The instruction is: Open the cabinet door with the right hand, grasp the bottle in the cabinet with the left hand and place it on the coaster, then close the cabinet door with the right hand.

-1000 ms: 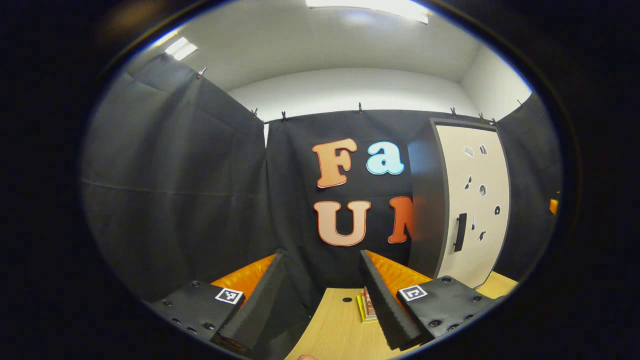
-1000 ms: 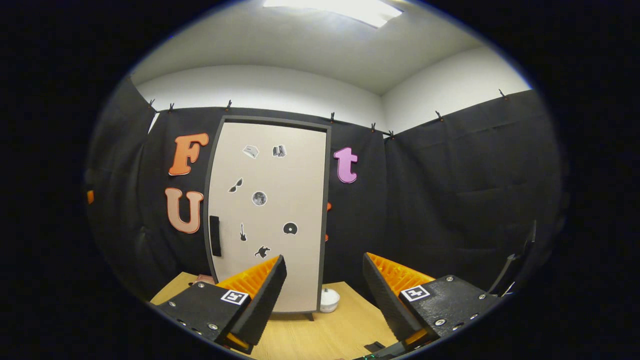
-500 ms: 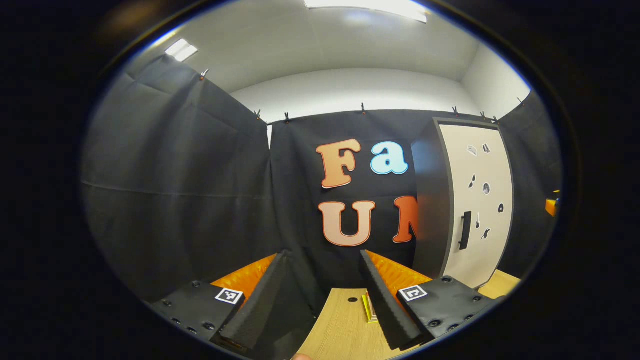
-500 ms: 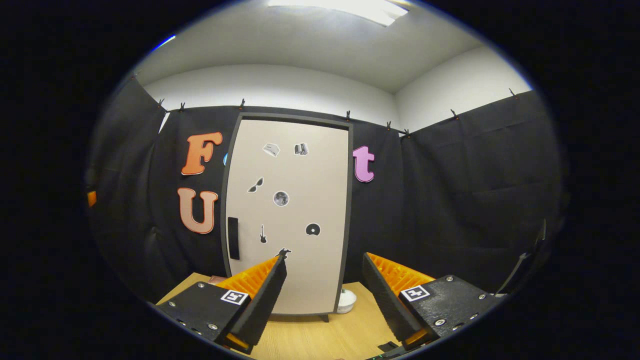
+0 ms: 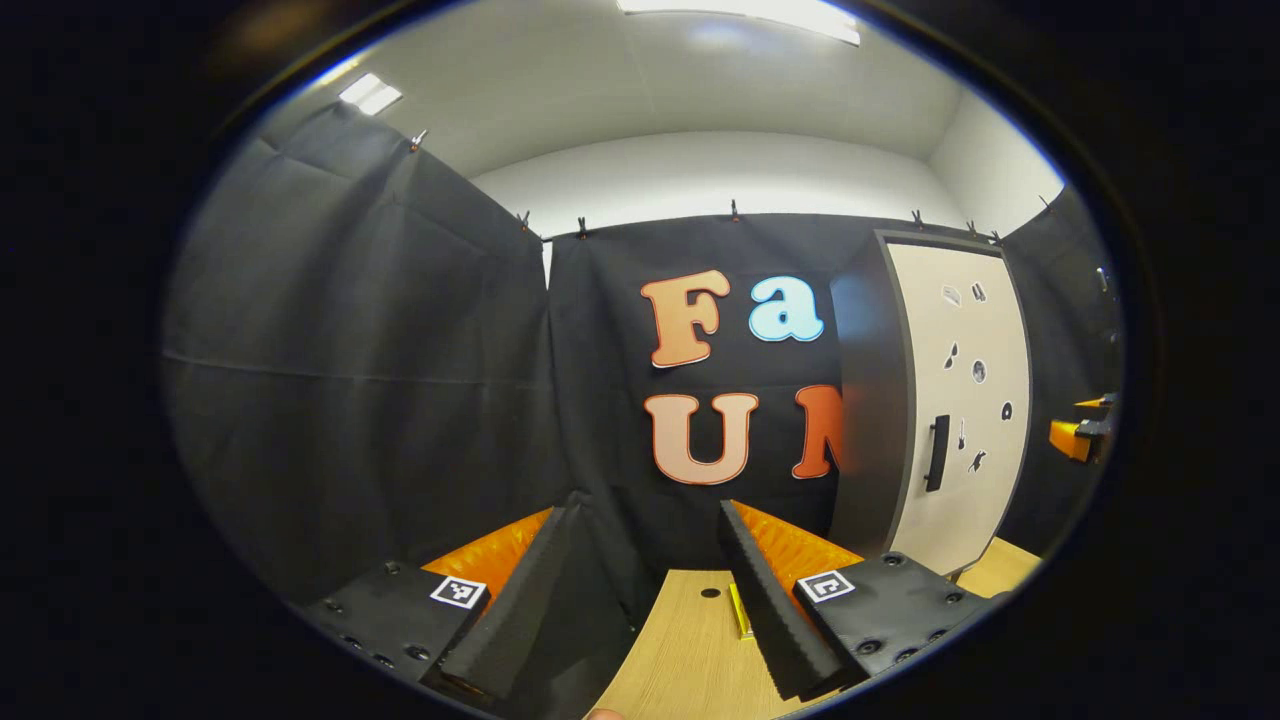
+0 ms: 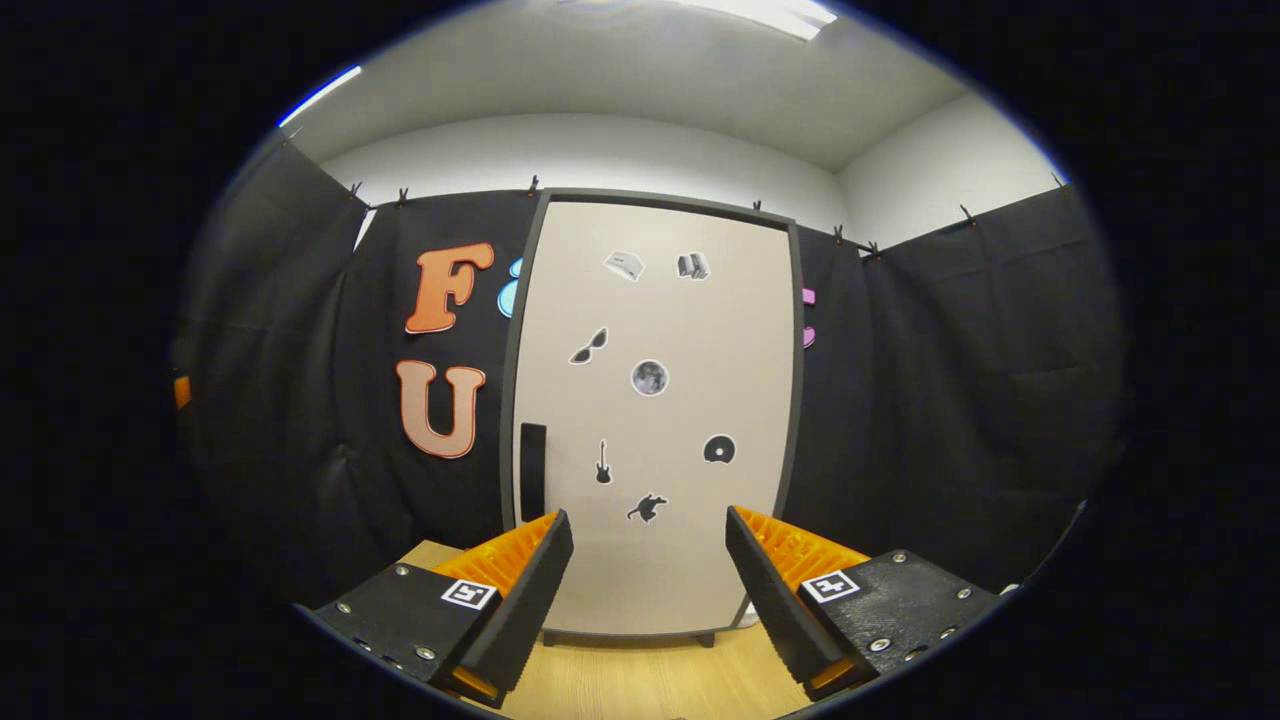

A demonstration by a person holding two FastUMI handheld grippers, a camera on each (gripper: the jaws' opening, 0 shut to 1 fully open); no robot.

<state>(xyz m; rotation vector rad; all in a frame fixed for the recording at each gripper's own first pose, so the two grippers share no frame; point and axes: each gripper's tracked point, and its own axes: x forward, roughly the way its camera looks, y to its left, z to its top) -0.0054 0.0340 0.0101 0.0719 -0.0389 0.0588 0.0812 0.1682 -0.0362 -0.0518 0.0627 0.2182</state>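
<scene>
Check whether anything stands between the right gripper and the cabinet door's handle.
Nothing visible does. In the right gripper view the right gripper, jaws open, faces the closed cabinet door across bare table. The handle sits on the door's left edge, left of the gap between the jaws, unobstructed.

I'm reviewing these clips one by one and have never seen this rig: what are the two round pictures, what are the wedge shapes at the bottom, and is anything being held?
No robot here: a person carries a two-finger gripper in each hand, and a fisheye camera rides on each one, looking forward along its fingers. The wedges are those fingers. In the left gripper view, the left gripper is open and holds nothing; a small yellow-edged flat thing lies on the wooden table beside one finger. The cabinet stands off to the right. In the right gripper view, the right gripper is open and empty too, facing the closed cabinet door with its dark handle at the left edge. The bottle is presumably behind that door.
</scene>
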